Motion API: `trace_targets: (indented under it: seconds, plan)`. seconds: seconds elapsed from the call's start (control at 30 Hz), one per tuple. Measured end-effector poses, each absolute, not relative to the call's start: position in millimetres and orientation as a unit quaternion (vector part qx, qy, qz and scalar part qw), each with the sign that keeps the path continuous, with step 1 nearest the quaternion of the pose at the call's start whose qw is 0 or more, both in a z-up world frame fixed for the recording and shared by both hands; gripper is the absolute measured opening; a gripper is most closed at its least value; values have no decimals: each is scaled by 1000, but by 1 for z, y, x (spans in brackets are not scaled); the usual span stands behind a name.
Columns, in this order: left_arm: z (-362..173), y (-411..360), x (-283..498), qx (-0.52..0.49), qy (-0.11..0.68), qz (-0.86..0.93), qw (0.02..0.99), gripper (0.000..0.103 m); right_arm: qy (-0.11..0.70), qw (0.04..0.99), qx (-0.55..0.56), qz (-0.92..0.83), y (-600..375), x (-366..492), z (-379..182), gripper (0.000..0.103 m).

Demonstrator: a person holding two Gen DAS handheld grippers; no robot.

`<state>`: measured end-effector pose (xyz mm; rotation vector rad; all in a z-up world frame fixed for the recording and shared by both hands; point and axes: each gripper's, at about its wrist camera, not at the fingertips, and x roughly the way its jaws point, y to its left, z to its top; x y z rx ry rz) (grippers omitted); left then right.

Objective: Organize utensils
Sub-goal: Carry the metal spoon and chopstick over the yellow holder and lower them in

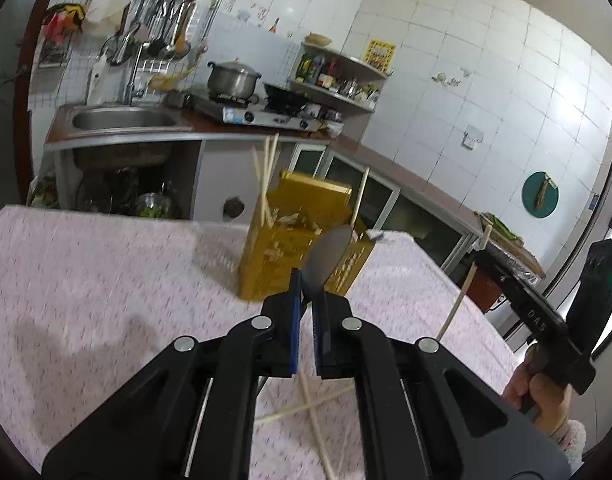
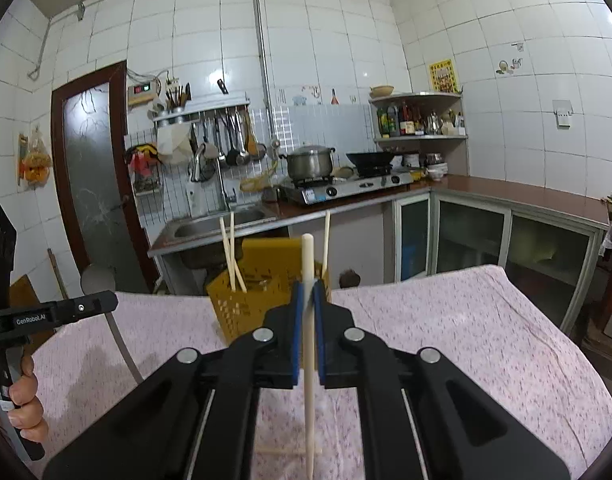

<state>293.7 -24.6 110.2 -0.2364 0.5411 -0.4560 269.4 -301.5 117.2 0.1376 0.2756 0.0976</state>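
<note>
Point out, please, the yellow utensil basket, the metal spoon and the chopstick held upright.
yellow utensil basket [image 1: 265, 258]: left wrist view, its perforated front wall.
metal spoon [image 1: 328, 254]: left wrist view, its bowl.
chopstick [image 2: 308, 256]: right wrist view, the shaft above the tongs.

The left gripper [image 2: 81, 312], seen at the left edge of the right wrist view, carries white lettering "GenRobot.AI" along its black side. The right gripper [image 1: 546, 312], seen at the right edge of the left wrist view, shows pale letters "DAS" on its black bar. The yellow poster [image 2: 442, 75] on the tiled wall, the bottle labels [image 2: 398, 120] on the corner shelf and the lit red and green display on the wall box [image 2: 142, 90] are too small to read.
</note>
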Motion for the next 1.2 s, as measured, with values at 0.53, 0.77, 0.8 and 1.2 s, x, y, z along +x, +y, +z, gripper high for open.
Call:
trace_targets:
  seconds: [0.53, 0.77, 0.8, 1.2]
  plan:
    - [183, -70, 398, -116, 174, -234, 949, 3, 36, 994, 70, 72, -302, 342, 205, 6]
    - [171, -77, 444, -123, 176, -232, 949, 3, 7, 996, 53, 68, -289, 378, 230, 6]
    - [167, -76, 448, -124, 179, -232, 948, 3, 6, 996, 53, 67, -288, 383, 228, 6]
    - [91, -70, 474, -146, 210, -231, 939, 5, 38, 993, 66, 93, -291, 427, 142, 6]
